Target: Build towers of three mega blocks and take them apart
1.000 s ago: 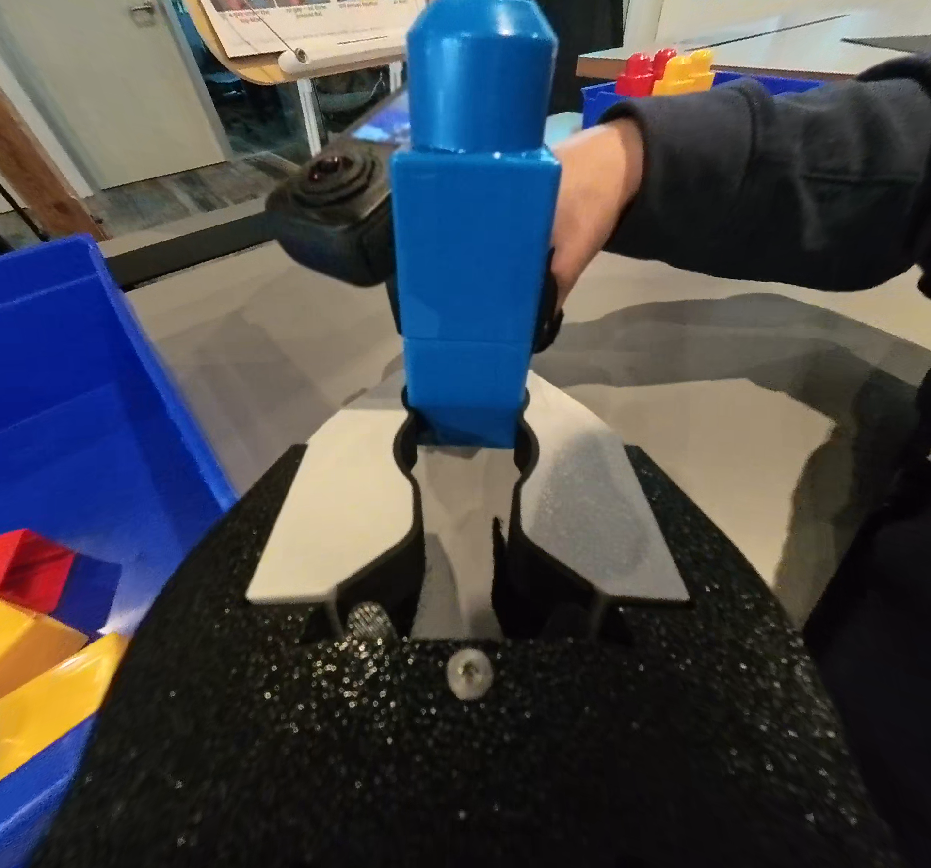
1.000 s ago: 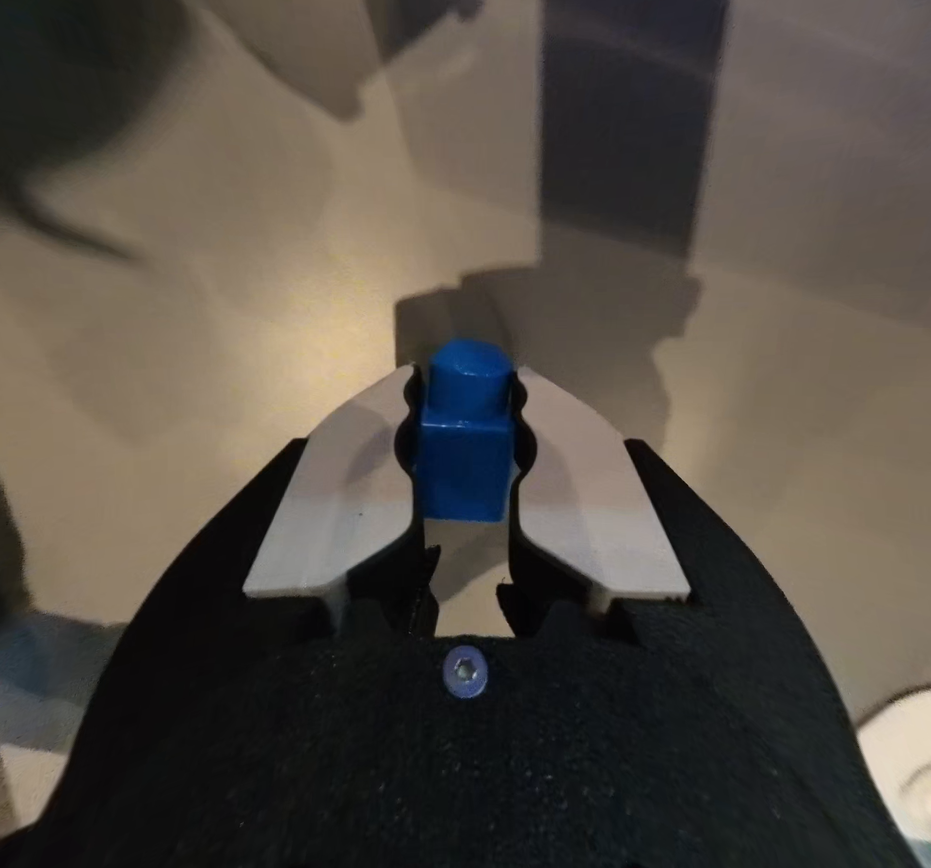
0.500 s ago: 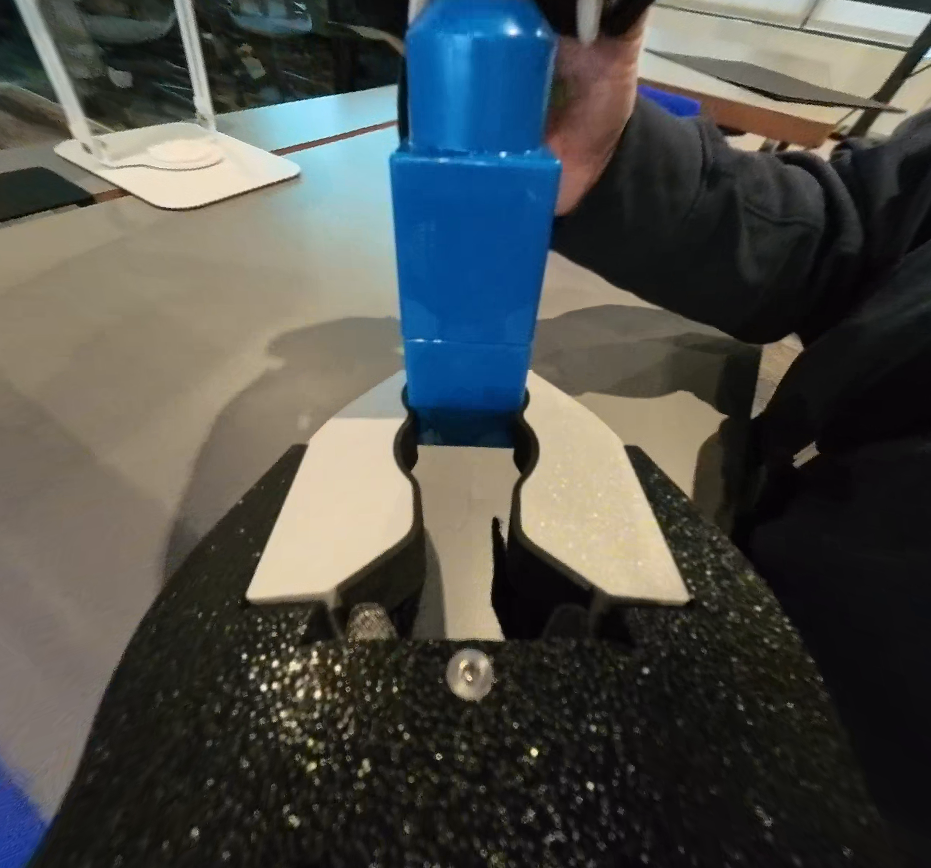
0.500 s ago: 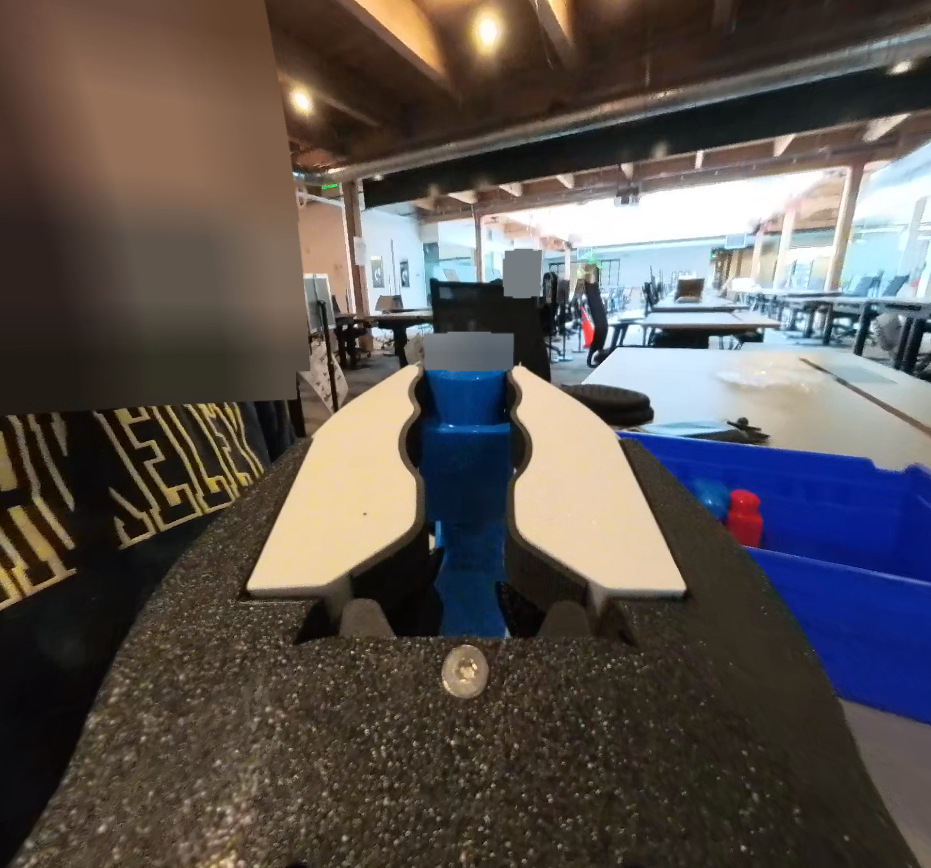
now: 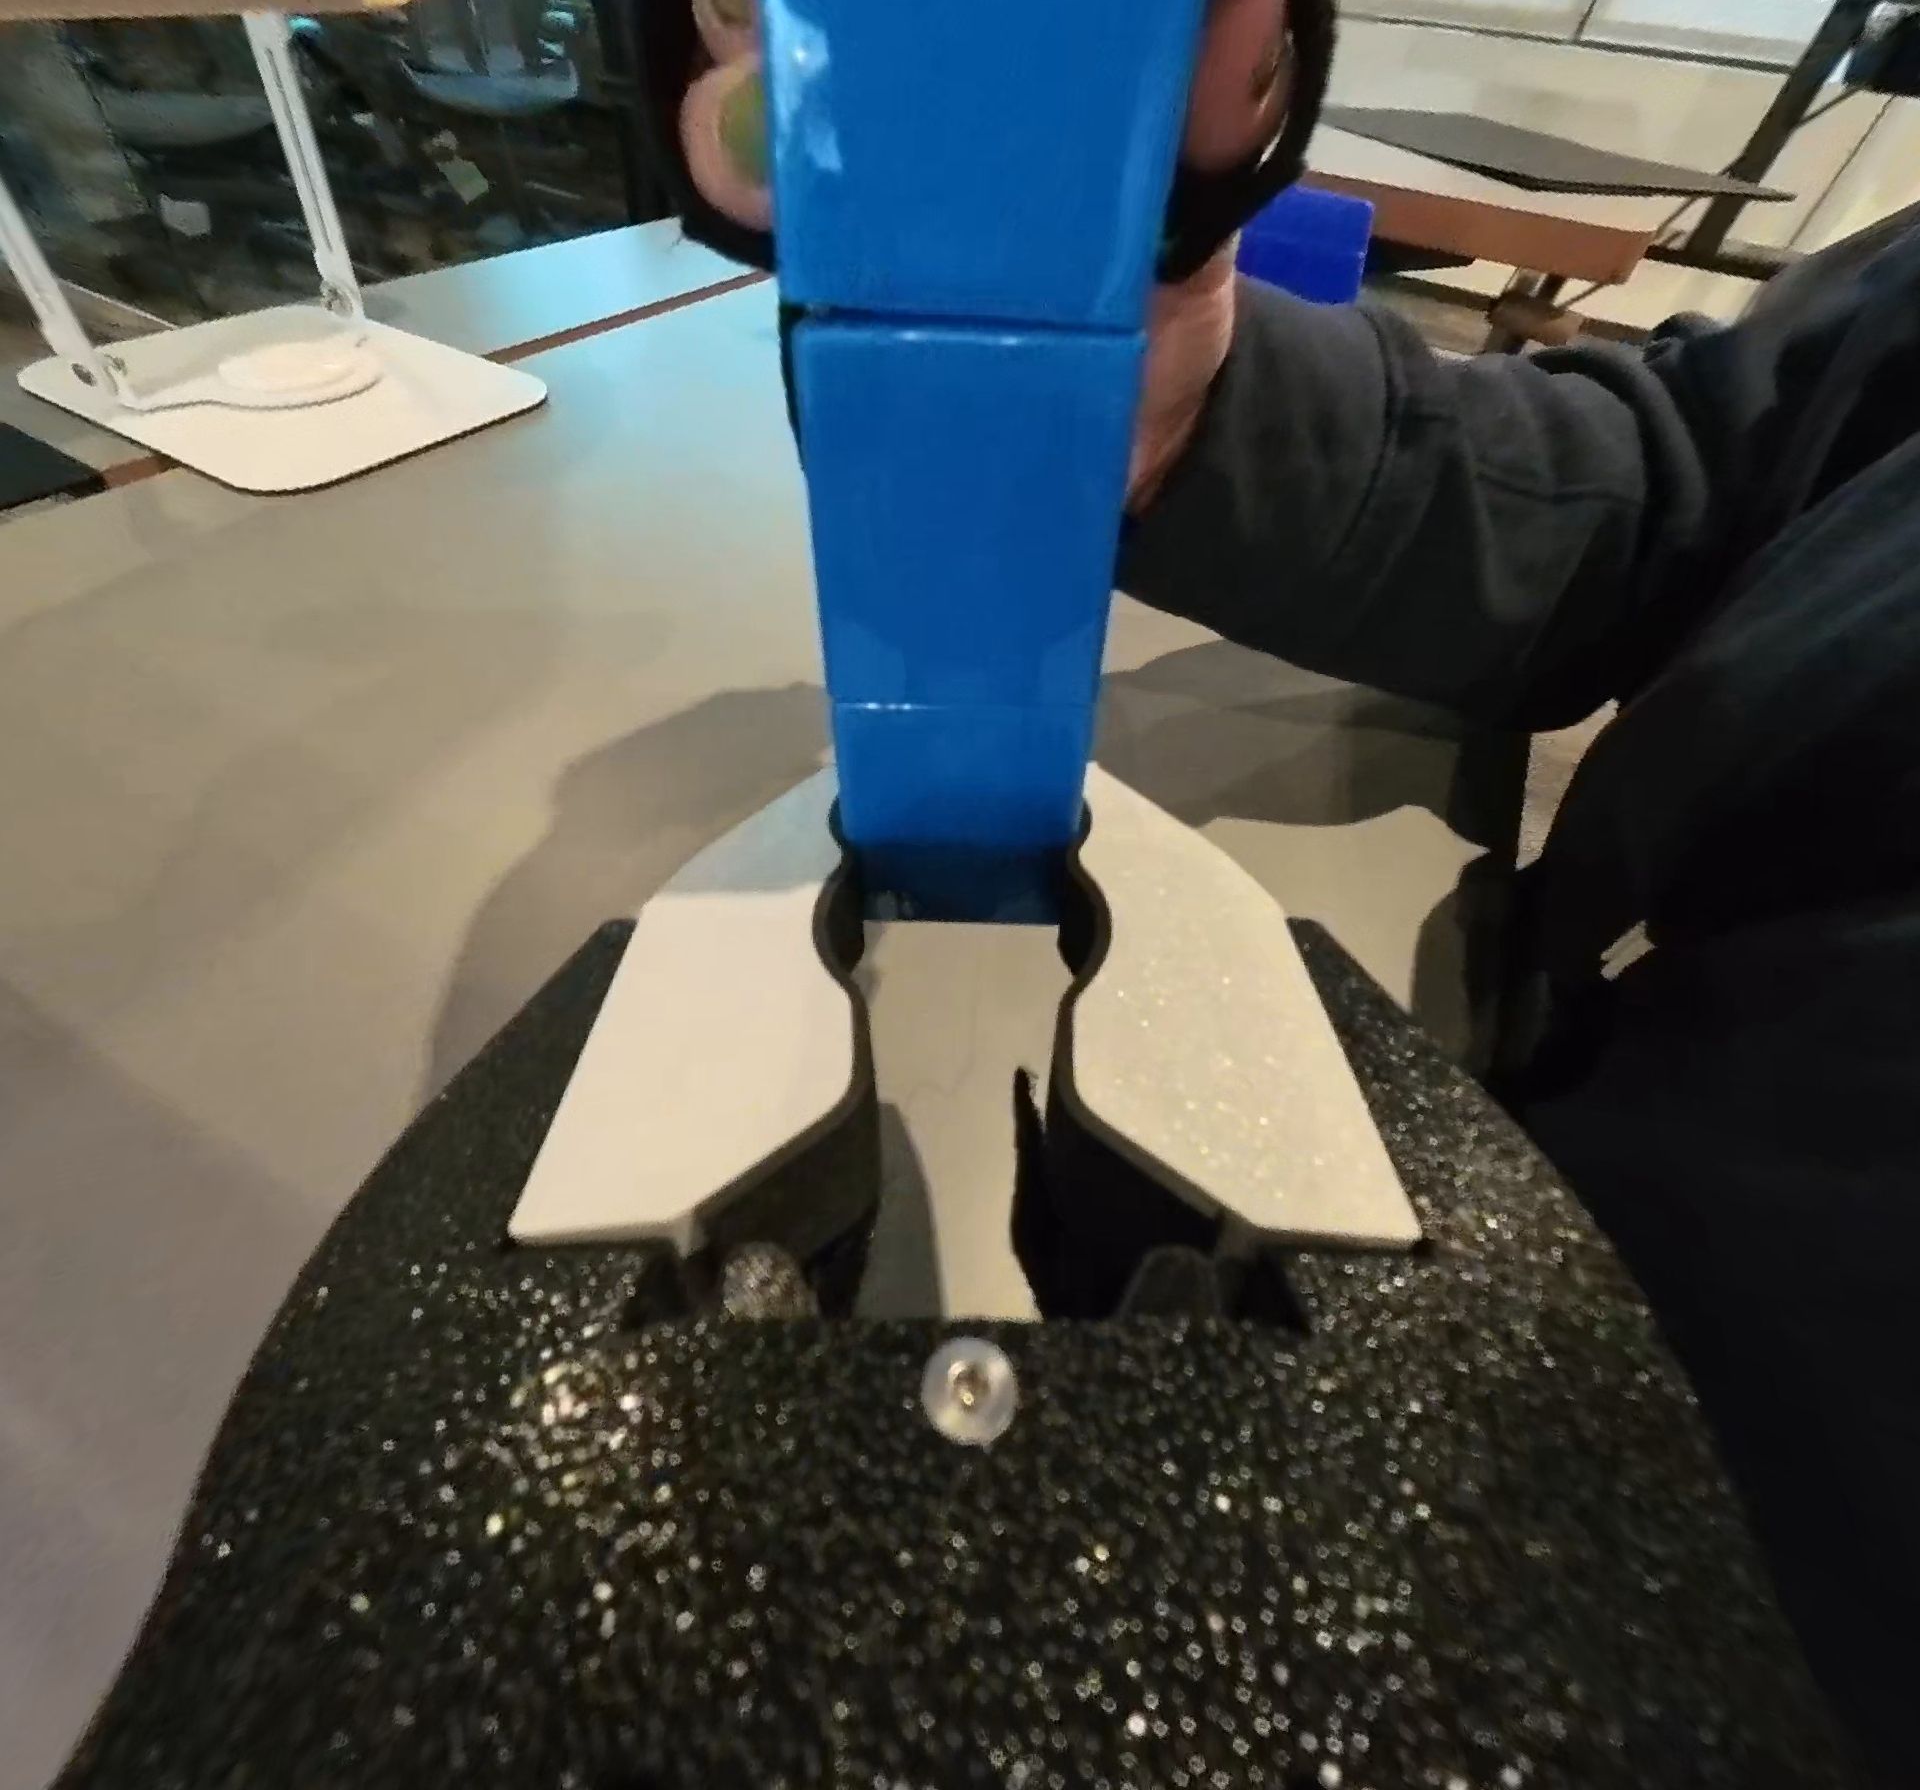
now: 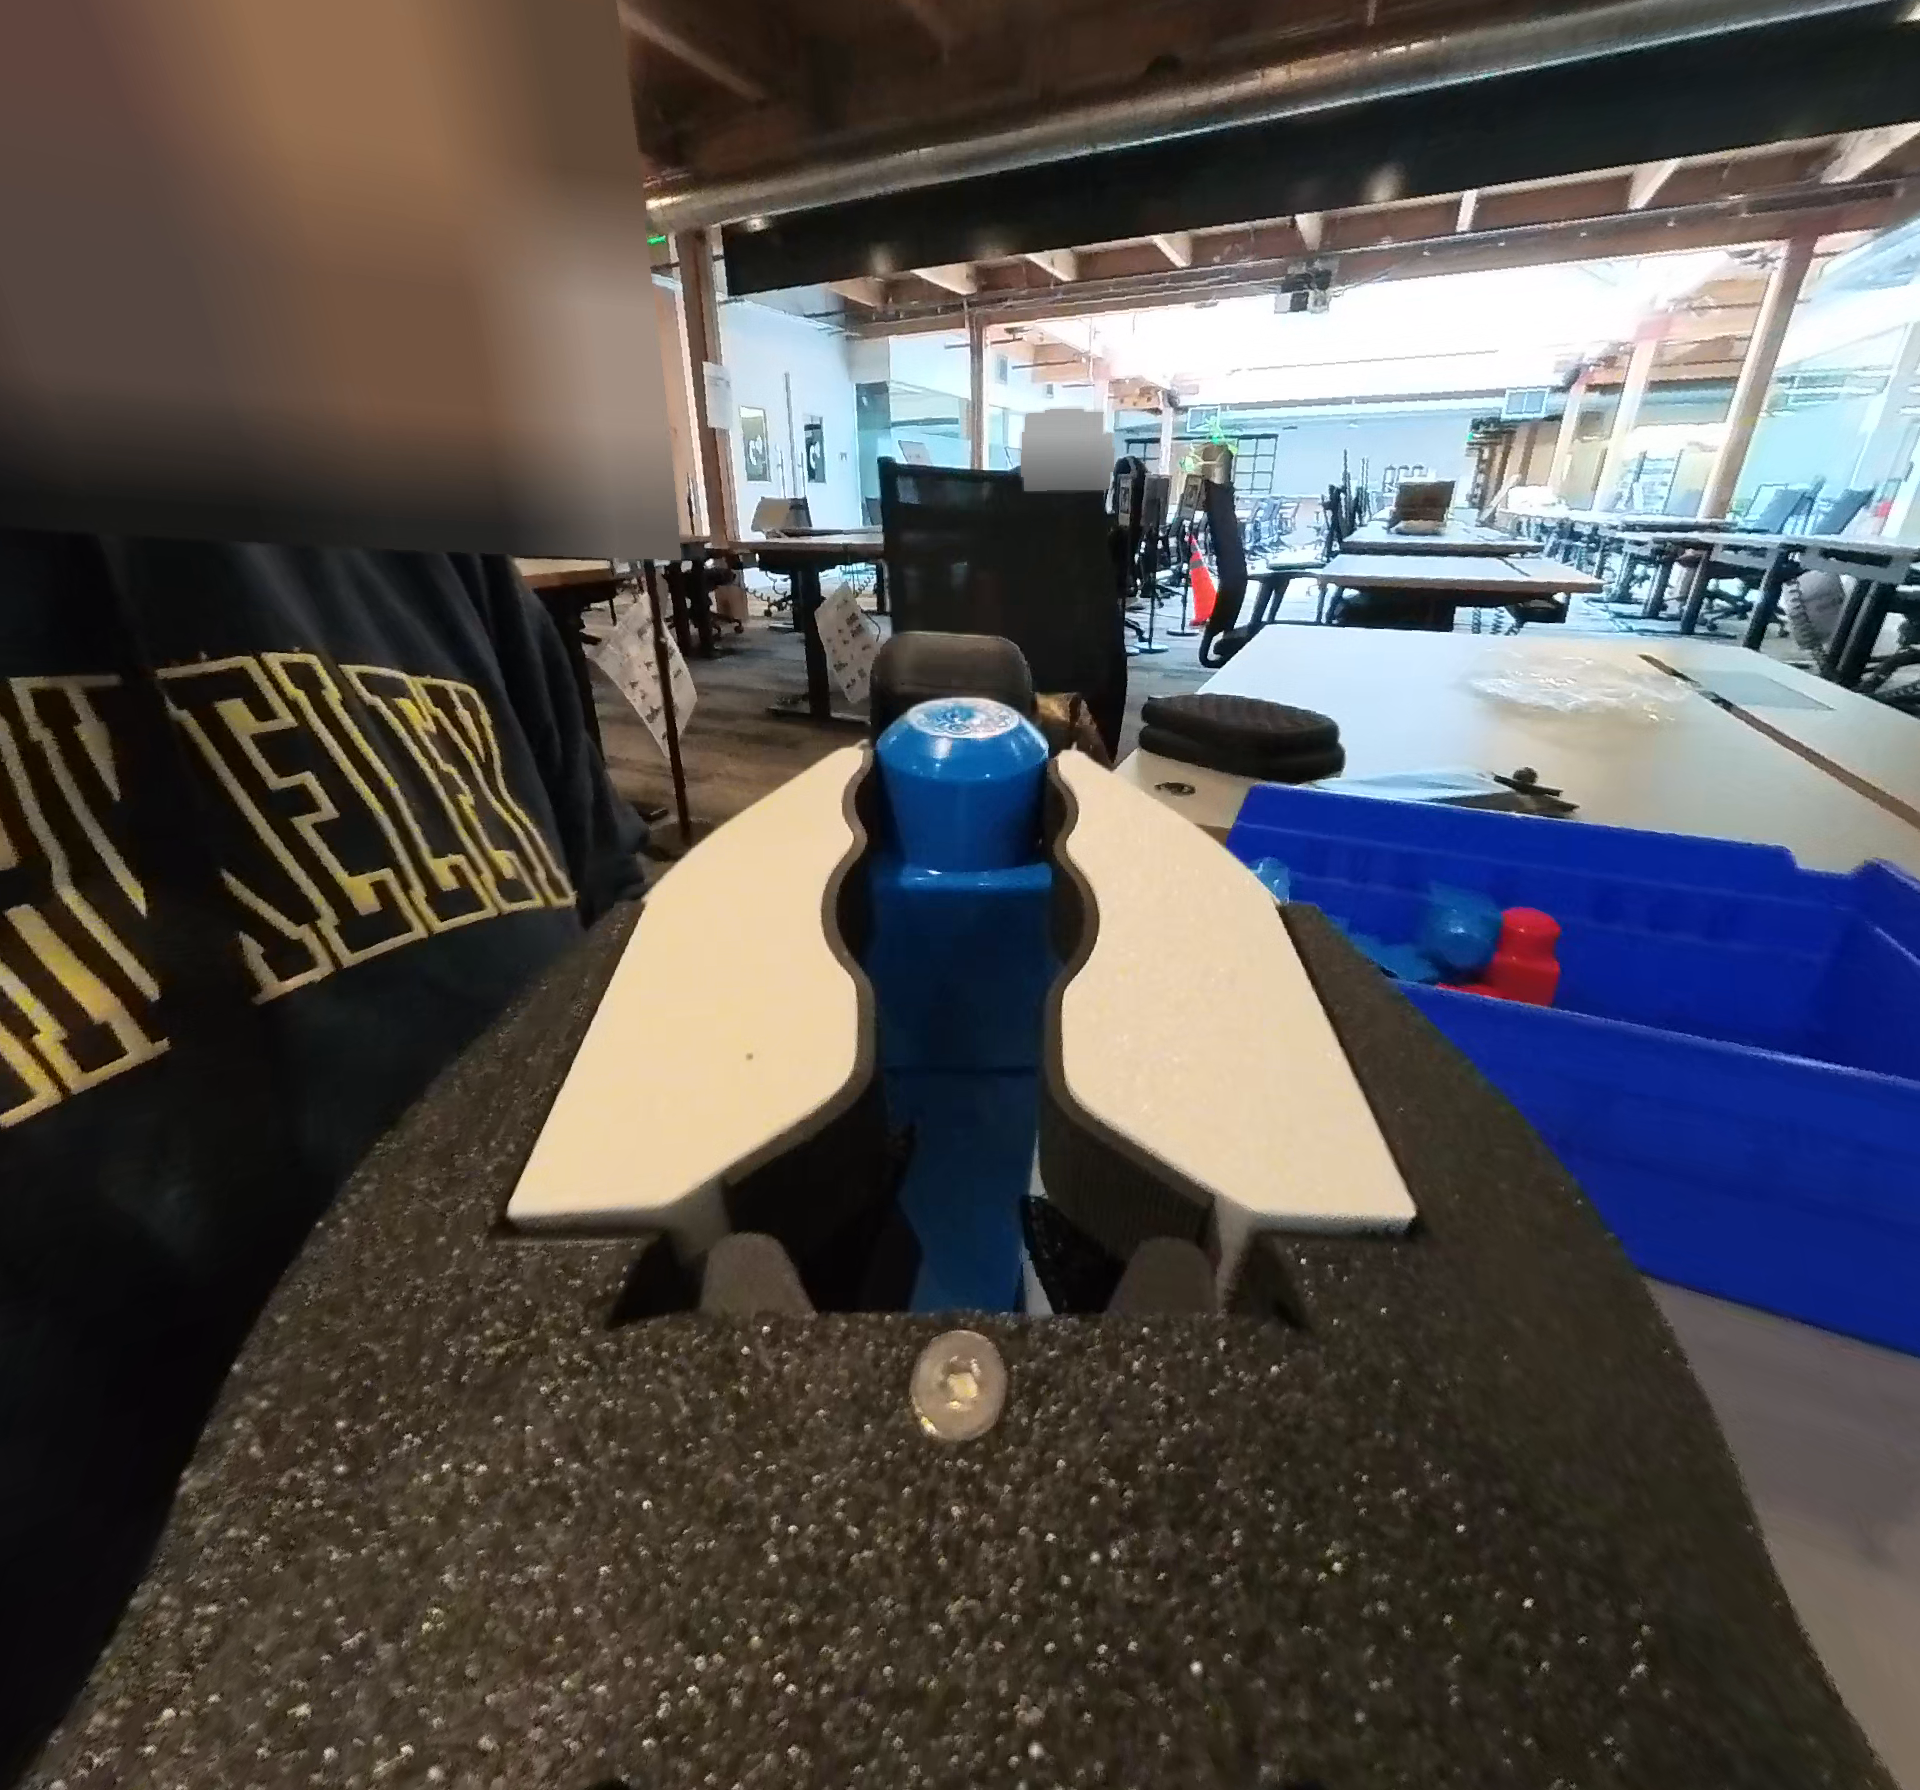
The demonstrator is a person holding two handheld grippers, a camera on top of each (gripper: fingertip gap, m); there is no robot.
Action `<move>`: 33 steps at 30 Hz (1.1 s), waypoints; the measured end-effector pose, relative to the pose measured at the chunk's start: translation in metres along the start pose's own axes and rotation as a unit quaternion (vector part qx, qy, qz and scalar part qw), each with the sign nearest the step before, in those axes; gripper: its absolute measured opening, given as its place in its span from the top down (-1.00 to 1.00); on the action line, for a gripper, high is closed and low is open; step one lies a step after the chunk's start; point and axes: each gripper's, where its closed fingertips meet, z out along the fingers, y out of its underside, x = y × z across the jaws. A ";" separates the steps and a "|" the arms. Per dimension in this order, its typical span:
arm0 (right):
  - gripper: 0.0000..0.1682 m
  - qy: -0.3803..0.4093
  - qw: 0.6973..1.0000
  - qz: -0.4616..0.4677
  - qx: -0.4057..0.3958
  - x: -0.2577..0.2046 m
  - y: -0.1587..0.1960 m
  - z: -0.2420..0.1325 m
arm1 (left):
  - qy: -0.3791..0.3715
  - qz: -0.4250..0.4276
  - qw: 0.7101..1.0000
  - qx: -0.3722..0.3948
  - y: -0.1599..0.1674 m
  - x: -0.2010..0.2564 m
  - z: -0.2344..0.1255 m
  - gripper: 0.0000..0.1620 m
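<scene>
A tower of three blue mega blocks stands up from my left gripper [image 5: 961, 810], which is shut on the bottom block [image 5: 961, 774]. The middle block [image 5: 961, 514] sits on it and the top block [image 5: 987, 78] sits on that, with a thin dark seam between them. In the right wrist view my right gripper [image 6: 958, 774] is shut on the top block [image 6: 958, 867], whose round stud points away from the camera. The lower blocks run down between its fingers [image 6: 717, 1013]. A hand [image 5: 1184, 369] holding that gripper shows behind the tower.
The tower is held above a grey table [image 5: 312, 701]. A white stand base [image 5: 281, 390] is at the far left. A blue bin [image 6: 1662, 1065] holding a red block [image 6: 1522, 951] and blue blocks is to the right. A dark sleeve [image 5: 1455, 514] crosses the right side.
My right gripper swung up from facing the table and brought its blue block down onto the stud of the two-block stack. The left gripper turned away from the left bin.
</scene>
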 end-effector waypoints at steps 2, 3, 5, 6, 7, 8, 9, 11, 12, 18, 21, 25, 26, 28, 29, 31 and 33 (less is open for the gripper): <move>0.64 0.004 1.000 0.004 -0.001 0.000 0.001 -0.002 | -0.002 0.001 1.000 0.000 0.000 0.000 0.002 0.58; 0.64 0.004 1.000 0.008 -0.002 0.000 0.002 -0.003 | -0.007 0.004 1.000 -0.001 0.001 0.000 0.003 0.58; 0.64 0.012 1.000 0.006 -0.005 0.001 0.004 -0.008 | -0.010 0.003 1.000 -0.009 0.002 0.000 0.006 0.58; 0.63 0.015 1.000 0.007 -0.007 0.001 0.007 -0.010 | -0.008 0.003 1.000 -0.015 0.004 0.000 0.008 0.58; 0.64 0.018 1.000 0.011 -0.010 0.001 0.009 -0.012 | -0.008 0.005 1.000 -0.023 0.007 0.000 0.009 0.58; 0.64 0.019 1.000 0.016 -0.015 0.000 0.012 -0.015 | -0.007 0.006 0.999 -0.030 0.010 -0.001 0.010 0.58; 0.65 0.025 0.999 0.015 -0.026 0.002 0.014 -0.019 | -0.003 0.004 0.999 -0.039 0.013 -0.001 0.012 0.57; 0.64 0.048 0.997 0.001 -0.056 0.005 0.014 -0.031 | 0.006 -0.001 0.998 -0.058 0.016 -0.002 0.016 0.57; 0.46 0.062 0.995 -0.006 -0.081 0.006 0.014 -0.037 | 0.003 0.007 0.997 -0.073 0.017 -0.004 0.018 0.57; 0.30 0.133 0.920 -0.078 -0.360 -0.003 0.048 -0.067 | -0.027 0.117 0.979 -0.167 0.020 -0.014 0.028 0.57; 0.55 0.141 0.895 -0.067 -0.418 -0.013 0.058 -0.081 | -0.027 0.180 0.962 -0.205 0.021 -0.017 0.037 0.56; 0.57 0.175 0.883 -0.063 -0.430 -0.026 0.056 -0.103 | 0.017 0.173 0.967 -0.187 0.016 -0.006 0.055 0.45; 0.56 0.188 0.880 -0.062 -0.431 -0.031 0.052 -0.111 | 0.026 0.160 0.971 -0.174 0.014 -0.002 0.061 0.23; 0.56 0.224 0.877 -0.063 -0.421 -0.042 0.032 -0.134 | 0.034 0.147 0.978 -0.144 0.010 0.003 0.072 -0.03; 0.57 0.251 0.873 -0.068 -0.412 -0.048 0.015 -0.149 | 0.028 0.150 0.981 -0.119 0.006 0.003 0.077 -0.03; 0.56 0.320 0.851 -0.082 -0.408 -0.060 -0.025 -0.189 | 0.010 0.159 0.986 -0.056 -0.005 0.002 0.081 0.03; 0.56 0.412 0.798 -0.095 -0.429 -0.068 -0.065 -0.245 | -0.005 0.153 0.988 0.003 -0.014 -0.001 0.081 0.10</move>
